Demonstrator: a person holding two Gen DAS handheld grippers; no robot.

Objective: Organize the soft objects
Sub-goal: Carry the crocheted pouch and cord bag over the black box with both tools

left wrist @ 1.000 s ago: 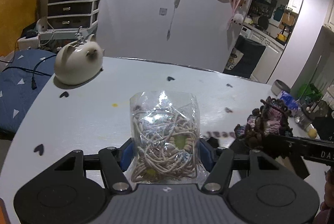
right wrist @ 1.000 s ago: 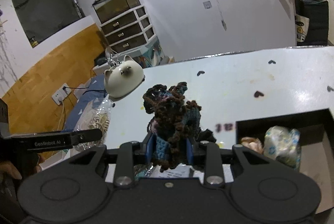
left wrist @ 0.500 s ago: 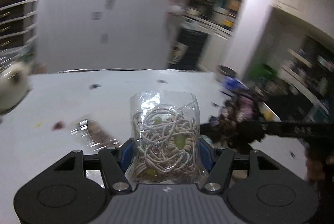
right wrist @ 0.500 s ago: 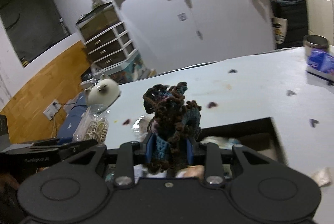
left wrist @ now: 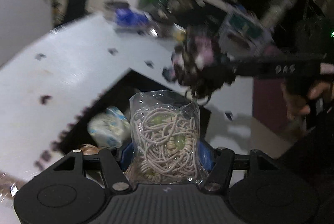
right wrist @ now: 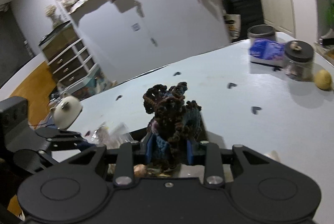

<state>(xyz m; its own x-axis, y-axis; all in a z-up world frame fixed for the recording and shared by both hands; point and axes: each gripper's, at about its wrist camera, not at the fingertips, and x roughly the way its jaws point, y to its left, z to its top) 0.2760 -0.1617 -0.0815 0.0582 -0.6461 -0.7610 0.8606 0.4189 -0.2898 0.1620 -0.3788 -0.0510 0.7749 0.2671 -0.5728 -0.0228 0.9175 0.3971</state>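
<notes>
My left gripper (left wrist: 165, 153) is shut on a clear bag of beige cords and beads (left wrist: 165, 136) and holds it over a black box (left wrist: 117, 94) sunk in the white table (left wrist: 62, 69). A blue-and-white soft bundle (left wrist: 108, 130) lies in the box. My right gripper (right wrist: 169, 150) is shut on a dark crocheted yarn piece (right wrist: 173, 111), also above the box, whose edge (right wrist: 135, 134) shows just ahead. In the left wrist view the right gripper and its yarn piece (left wrist: 196, 65) hover beyond the bag, blurred.
On the table's far right stand a blue packet (right wrist: 267, 50), a dark-lidded glass jar (right wrist: 298, 63), a metal tin (right wrist: 261, 32) and a yellow round thing (right wrist: 323, 82). A white cat-shaped pot (right wrist: 65, 112) sits at the left edge. Small dark hearts (right wrist: 255, 109) dot the tabletop.
Both grippers have swung right and moved over the black box, each still holding its object. The cat-shaped pot has left the left wrist view.
</notes>
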